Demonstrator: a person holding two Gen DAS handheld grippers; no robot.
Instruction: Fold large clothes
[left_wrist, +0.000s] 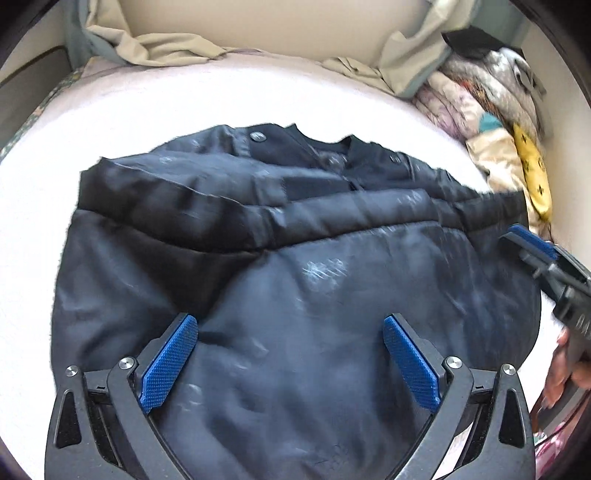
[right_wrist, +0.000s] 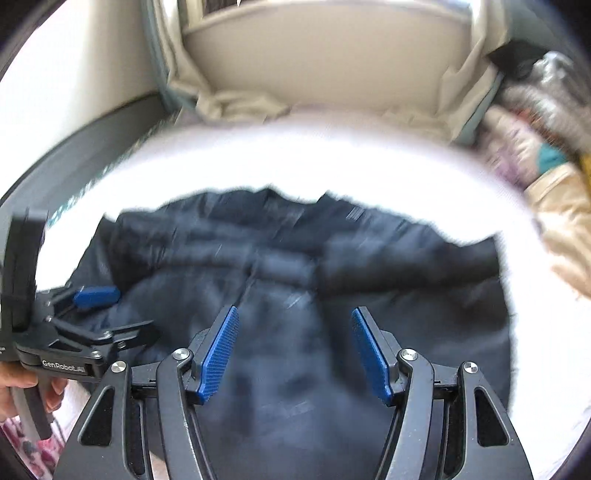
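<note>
Left tool and right tool both hang released, holding nothing, above the dark jacket lying mid-bed, collar at 12 o'clock. We judge each should grip a hem corner near 6 o'clock, then fold evenly toward the collar

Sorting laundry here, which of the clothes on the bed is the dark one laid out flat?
The dark navy jacket, spread on the white bed under both open tongs. The others, pale and patterned, sit bunched in a heap of clothes at the right edge.
</note>
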